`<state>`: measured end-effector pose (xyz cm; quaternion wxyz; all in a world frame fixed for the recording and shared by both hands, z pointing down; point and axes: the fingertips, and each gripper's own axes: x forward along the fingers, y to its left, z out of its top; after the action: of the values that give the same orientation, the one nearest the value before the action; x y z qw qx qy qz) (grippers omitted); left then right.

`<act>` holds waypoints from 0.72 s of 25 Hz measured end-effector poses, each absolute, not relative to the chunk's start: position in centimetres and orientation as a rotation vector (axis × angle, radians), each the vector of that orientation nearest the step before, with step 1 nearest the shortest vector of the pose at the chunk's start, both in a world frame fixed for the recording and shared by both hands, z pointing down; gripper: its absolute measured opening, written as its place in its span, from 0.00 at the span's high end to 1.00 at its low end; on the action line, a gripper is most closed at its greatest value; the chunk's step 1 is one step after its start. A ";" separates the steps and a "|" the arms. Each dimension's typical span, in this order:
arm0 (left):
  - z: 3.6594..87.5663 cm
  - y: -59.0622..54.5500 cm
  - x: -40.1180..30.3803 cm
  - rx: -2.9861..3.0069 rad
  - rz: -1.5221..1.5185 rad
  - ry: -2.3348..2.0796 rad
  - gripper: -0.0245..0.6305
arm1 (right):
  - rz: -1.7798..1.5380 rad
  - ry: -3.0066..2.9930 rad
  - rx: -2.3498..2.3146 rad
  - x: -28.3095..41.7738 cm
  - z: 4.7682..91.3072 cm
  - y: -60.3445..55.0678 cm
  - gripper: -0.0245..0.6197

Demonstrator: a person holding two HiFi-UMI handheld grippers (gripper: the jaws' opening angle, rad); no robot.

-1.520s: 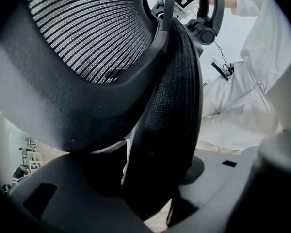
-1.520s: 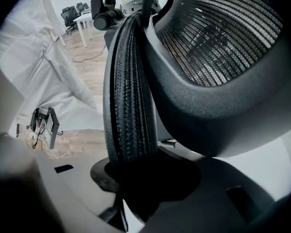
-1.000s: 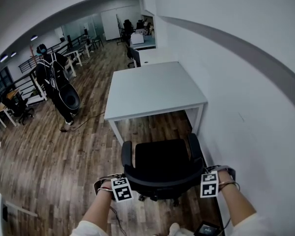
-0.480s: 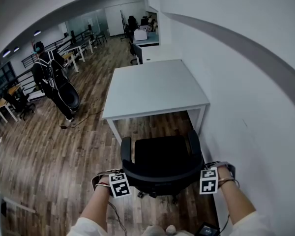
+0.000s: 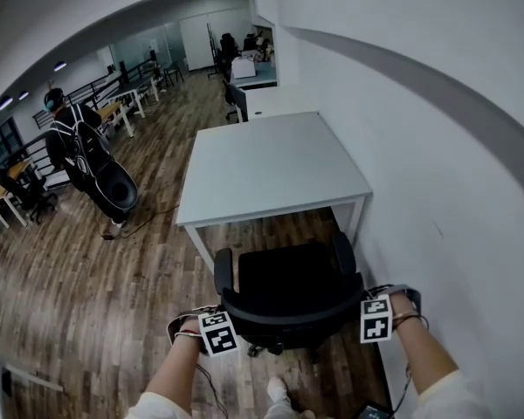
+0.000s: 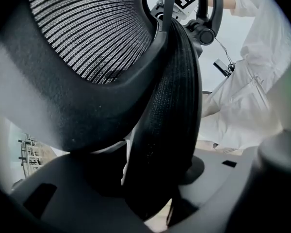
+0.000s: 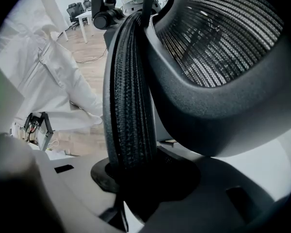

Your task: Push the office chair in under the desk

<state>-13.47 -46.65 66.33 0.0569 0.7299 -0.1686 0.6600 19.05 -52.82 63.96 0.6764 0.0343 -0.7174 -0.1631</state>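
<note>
Since a second ago the chair (image 5: 288, 282) has rolled closer to the desk (image 5: 271, 160): the strip of floor (image 5: 87, 321) between the seat's front and the desk's near edge has narrowed. The bystander (image 5: 83, 164) far left has also stepped farther off.

The left gripper (image 5: 208, 323) sits at the left end of the backrest (image 5: 288, 317). Its own view shows the jaws closed on the padded mesh rim, which fills the gap between them. The chair stands just short of the desk, its seat not yet under the top, and roughly centred between the desk legs. The right gripper (image 5: 382, 308) is clamped the same way on the backrest's right end, close to the wall (image 5: 445, 147).

The chair looks moderately heavy but is on castors, so it should roll easily on the wood floor and may swivel or veer if one side is pushed harder. The rim is stiff under a soft, slightly giving mesh, so it makes a sound hold. Gripping both ends of the backrest, as now, suits steering best. The armrests (image 5: 224, 269) could catch the desk edge if they stand too high, and I cannot judge that from here.
</note>
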 end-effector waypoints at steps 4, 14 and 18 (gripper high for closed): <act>66.5 -48.6 -13.8 2.219 2.011 -0.501 0.64 | -0.356 -1.617 0.080 18.8 64.3 -54.3 0.72; 66.2 -54.5 -14.1 2.220 2.002 -0.494 0.64 | -0.357 -1.614 0.090 18.3 63.8 -60.5 0.72; 66.4 -56.3 -14.5 2.208 2.003 -0.460 0.63 | -0.345 -1.614 0.087 18.0 64.0 -62.3 0.72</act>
<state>-14.48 -56.26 66.38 0.0624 0.7305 -0.1522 0.6628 18.01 -62.30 63.96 0.6775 0.0387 -0.7183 -0.1534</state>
